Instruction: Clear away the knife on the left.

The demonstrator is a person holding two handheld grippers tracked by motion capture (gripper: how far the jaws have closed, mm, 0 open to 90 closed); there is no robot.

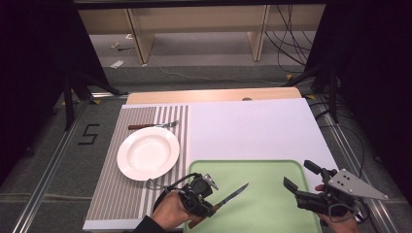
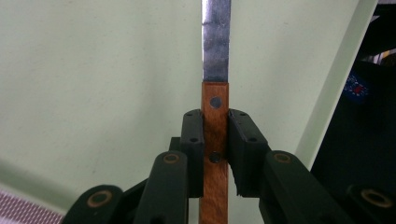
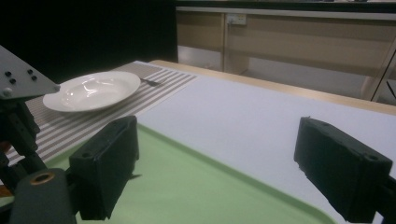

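A knife [image 1: 235, 193] with a brown wooden handle and a steel blade is held over the left part of the green tray [image 1: 272, 204], its blade pointing up and right. My left gripper [image 1: 213, 208] is shut on the handle. In the left gripper view both pads clamp the handle [image 2: 215, 140], and the blade [image 2: 216, 42] runs straight ahead over the tray [image 2: 93, 93]. My right gripper [image 1: 300, 175] hangs open over the tray's right edge with nothing between its jaws. Its two black fingers [image 3: 109, 168] stand wide apart.
A white plate [image 1: 148, 153] sits on a striped placemat [image 1: 111, 194] at the left, with a fork [image 1: 153, 125] lying beyond it. A white mat [image 1: 252, 128] covers the table behind the tray. The plate [image 3: 91, 91] and fork [image 3: 152, 82] also appear in the right gripper view.
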